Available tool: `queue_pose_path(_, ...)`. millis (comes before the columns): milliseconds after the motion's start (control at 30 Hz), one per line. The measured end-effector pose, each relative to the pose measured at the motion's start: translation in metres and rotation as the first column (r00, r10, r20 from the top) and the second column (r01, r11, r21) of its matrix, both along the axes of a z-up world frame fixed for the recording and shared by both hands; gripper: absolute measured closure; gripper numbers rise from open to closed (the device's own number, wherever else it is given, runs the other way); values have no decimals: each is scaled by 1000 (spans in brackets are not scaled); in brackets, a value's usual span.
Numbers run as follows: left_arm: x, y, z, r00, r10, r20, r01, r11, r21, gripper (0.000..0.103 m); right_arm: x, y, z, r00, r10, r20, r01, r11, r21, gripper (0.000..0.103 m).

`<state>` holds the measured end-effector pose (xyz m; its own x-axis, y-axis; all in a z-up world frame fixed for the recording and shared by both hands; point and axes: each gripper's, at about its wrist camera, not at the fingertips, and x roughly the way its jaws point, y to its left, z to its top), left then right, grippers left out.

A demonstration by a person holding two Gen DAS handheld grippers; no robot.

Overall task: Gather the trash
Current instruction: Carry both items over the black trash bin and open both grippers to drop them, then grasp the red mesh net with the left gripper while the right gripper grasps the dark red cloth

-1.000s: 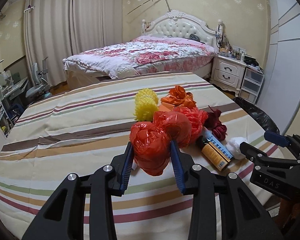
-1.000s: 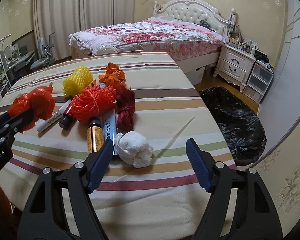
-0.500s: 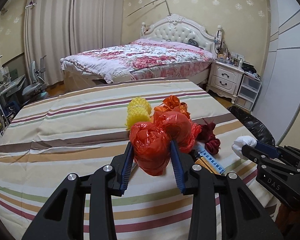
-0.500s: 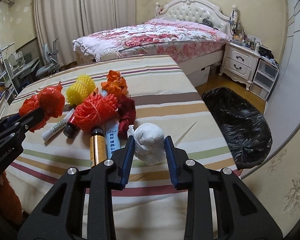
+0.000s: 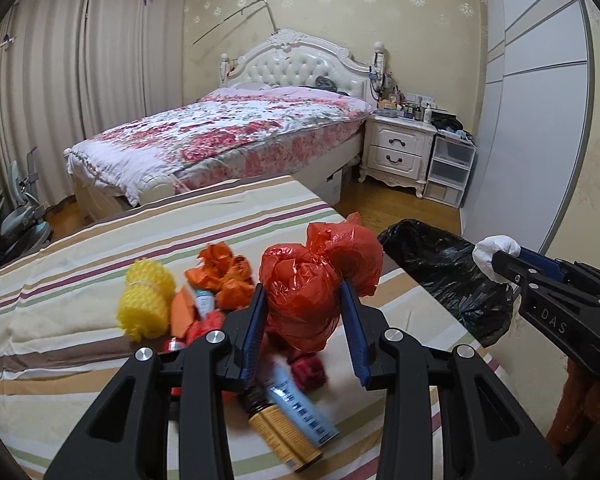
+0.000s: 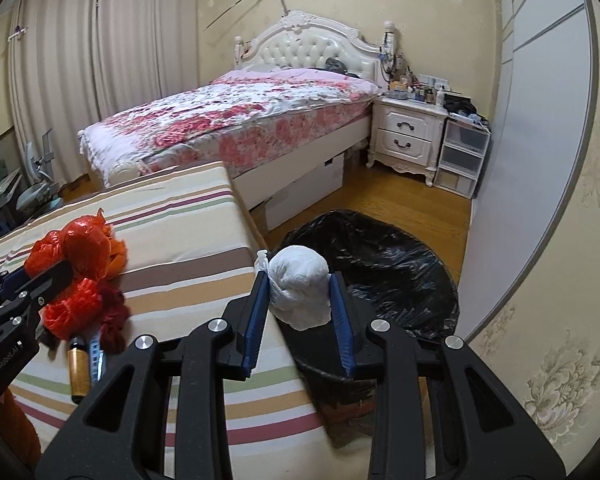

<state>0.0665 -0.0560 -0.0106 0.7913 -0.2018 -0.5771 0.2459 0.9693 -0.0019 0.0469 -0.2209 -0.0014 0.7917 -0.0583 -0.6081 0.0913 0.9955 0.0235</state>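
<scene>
My left gripper (image 5: 304, 308) is shut on a crumpled red plastic bag (image 5: 320, 276) and holds it above the striped table (image 5: 80, 264). My right gripper (image 6: 298, 300) is shut on a white wad of plastic (image 6: 298, 288), held past the table's right edge over the open black trash bag (image 6: 388, 264) on the floor. The trash bag also shows in the left wrist view (image 5: 440, 272), with the right gripper (image 5: 500, 264) above it. On the table lie a yellow foam net (image 5: 146, 304), orange wrappers (image 5: 224, 272), a dark red wad (image 5: 308, 372) and a brown bottle (image 5: 284, 432).
A blue-labelled tube (image 5: 300, 408) lies beside the bottle. A bed (image 6: 228, 120) stands behind the table. A white nightstand (image 6: 408, 140) and plastic drawers (image 6: 460, 156) are at the back right. A grey wardrobe wall (image 6: 540, 120) borders the trash bag.
Both grippers have swung to the right with their loads. The right gripper, which closed on the white wad earlier, now holds it off the table over the black bag.
</scene>
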Motion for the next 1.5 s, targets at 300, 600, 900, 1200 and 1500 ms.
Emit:
queue_pose_path(300,46,-69,-13,994,-106,-33,107,994,25,66,35,-51,-22,993,-117,-33,117,993,3,72)
queue_pose_path(600,76,-110,-32,985,-152,-75,157,986,63,65,59,-82,-42,982,-178,-55,180,983,26,72)
queue_pose_path(900,88,-130,-42,982,-167,-91,176,980,96,52,70,-104,-56,975,-211,-76,215,975,56,60)
queue_pose_path(1200,89,-126,-37,989,-134,-68,140,986,93,29,65,-110,-53,966,-249,-73,254,965,62,54)
queue_pose_path(1500,67,-90,-13,996,-85,-42,88,993,77,26,41,-91,-35,973,-224,-50,227,972,65,45)
